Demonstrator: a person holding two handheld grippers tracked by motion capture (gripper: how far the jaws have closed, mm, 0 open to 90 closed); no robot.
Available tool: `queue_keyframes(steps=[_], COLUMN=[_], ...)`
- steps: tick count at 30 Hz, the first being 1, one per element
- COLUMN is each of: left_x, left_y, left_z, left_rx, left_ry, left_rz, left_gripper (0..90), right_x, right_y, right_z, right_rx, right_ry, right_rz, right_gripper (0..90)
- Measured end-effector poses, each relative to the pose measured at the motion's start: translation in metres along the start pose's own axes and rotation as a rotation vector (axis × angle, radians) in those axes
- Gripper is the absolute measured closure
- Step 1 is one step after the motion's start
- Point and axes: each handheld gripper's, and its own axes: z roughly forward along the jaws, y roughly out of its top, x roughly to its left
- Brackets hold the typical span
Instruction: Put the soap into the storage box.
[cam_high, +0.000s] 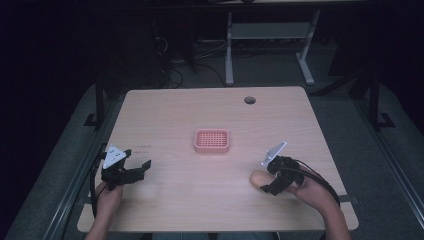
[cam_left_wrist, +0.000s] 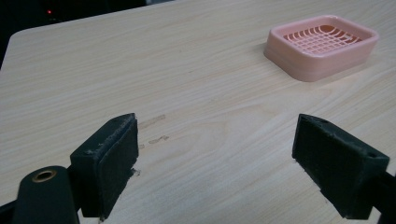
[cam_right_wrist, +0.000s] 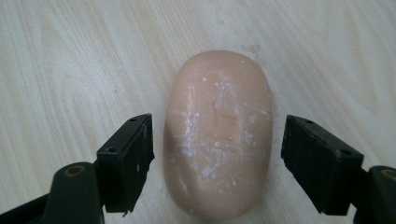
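Both forearms come in from the near edge of the desk (cam_high: 210, 200), each hand wrapped around a gripper. The left hand (cam_high: 107, 199) holds the left gripper (cam_high: 142, 167) low at the desk's left side, pointing inward and forward; its jaws stand wide apart with nothing between them. The right hand (cam_high: 312, 192) holds the right gripper (cam_high: 264, 187) at the right side, tilted down and inward. Its jaws are also spread, one on each side of a pale bar of soap (cam_right_wrist: 218, 135), with gaps showing on both sides.
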Motion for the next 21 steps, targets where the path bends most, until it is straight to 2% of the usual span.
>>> queue_keyframes(steps=[9, 16, 21], left_x=[0.000, 0.000, 0.001], left_y=[0.000, 0.000, 0.000], left_z=[-0.001, -0.001, -0.001], left_rx=[-0.004, -0.005, -0.004], left_ry=[0.001, 0.001, 0.003], left_rz=[-0.005, -0.006, -0.008], left_gripper=[14.2, 14.2, 14.2], right_x=[-0.002, -0.002, 0.000], right_y=[0.007, 0.008, 0.011], right_z=[0.016, 0.018, 0.017], right_rx=[0.076, 0.083, 0.104], right_ry=[0.013, 0.011, 0.018], right_rz=[-0.011, -0.018, -0.052], right_gripper=[28.5, 30.9, 31.5])
